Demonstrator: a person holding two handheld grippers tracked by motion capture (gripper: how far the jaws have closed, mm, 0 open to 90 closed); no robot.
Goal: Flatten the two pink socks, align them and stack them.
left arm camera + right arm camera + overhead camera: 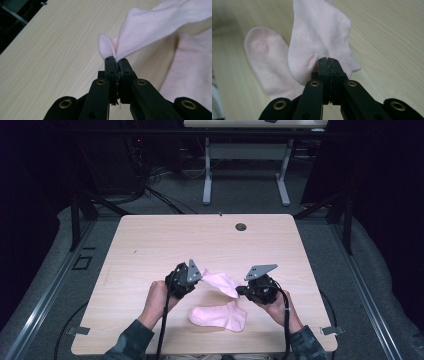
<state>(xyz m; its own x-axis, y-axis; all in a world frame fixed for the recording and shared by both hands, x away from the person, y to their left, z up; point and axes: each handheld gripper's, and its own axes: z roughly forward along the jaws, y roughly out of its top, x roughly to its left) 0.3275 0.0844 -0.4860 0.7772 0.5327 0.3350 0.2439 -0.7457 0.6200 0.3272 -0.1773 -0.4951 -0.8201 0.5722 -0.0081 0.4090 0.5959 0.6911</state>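
Note:
A pink sock (220, 282) hangs stretched between my two grippers above the wooden table (165, 240). My left gripper (199, 279) is shut on one end of it; its jaws pinch the fabric (140, 30) at their tips (116, 60). My right gripper (240, 291) is shut on the other end, the cloth (317, 32) bunched at its closed tips (328, 59). A second pink sock (219, 316) lies flat on the table just below the held one, also seen under the right gripper (265, 62) and at the left gripper view's right edge (192, 72).
A round cable hole (241, 226) sits near the table's far edge. Another table's white legs (207, 170) stand on the floor beyond. The person's hands (157, 300) hold the grippers near the front edge.

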